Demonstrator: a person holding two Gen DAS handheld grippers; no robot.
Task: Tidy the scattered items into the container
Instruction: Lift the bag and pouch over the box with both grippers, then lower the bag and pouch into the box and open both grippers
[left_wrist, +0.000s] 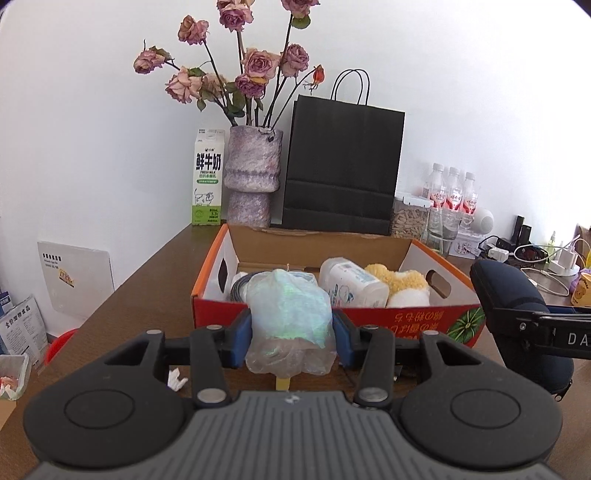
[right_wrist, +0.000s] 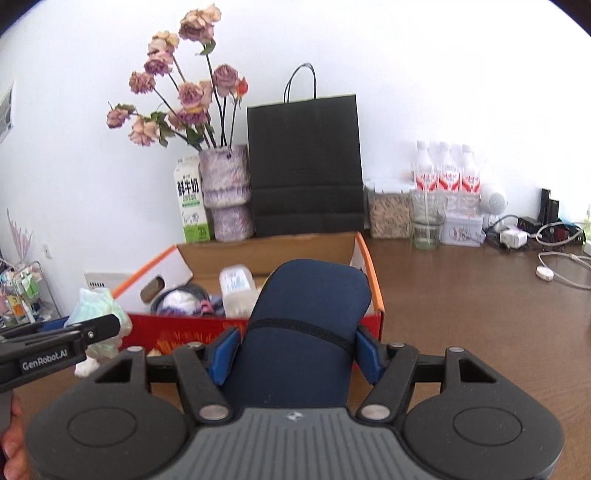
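A red and orange cardboard box (left_wrist: 373, 317) (right_wrist: 184, 332) stands open on the brown table. Inside lie a white bottle (left_wrist: 351, 282), a yellow and white plush (left_wrist: 402, 284) and a coiled dark cable (right_wrist: 181, 295). My left gripper (left_wrist: 291, 339) is shut on a clear plastic bag with pale green contents (left_wrist: 290, 314), held just before the box's near wall. My right gripper (right_wrist: 295, 350) is shut on a navy blue zip case (right_wrist: 306, 325), lifted in front of the box's right corner. That case (left_wrist: 517, 314) also shows at the right of the left wrist view.
Behind the box stand a milk carton (left_wrist: 207, 177), a purple vase of dried roses (left_wrist: 253, 173), a black paper bag (left_wrist: 341, 166), a seed jar (right_wrist: 389, 214), a glass (right_wrist: 426, 221) and three water bottles (right_wrist: 447, 173). Cables and chargers (right_wrist: 546, 236) lie at far right.
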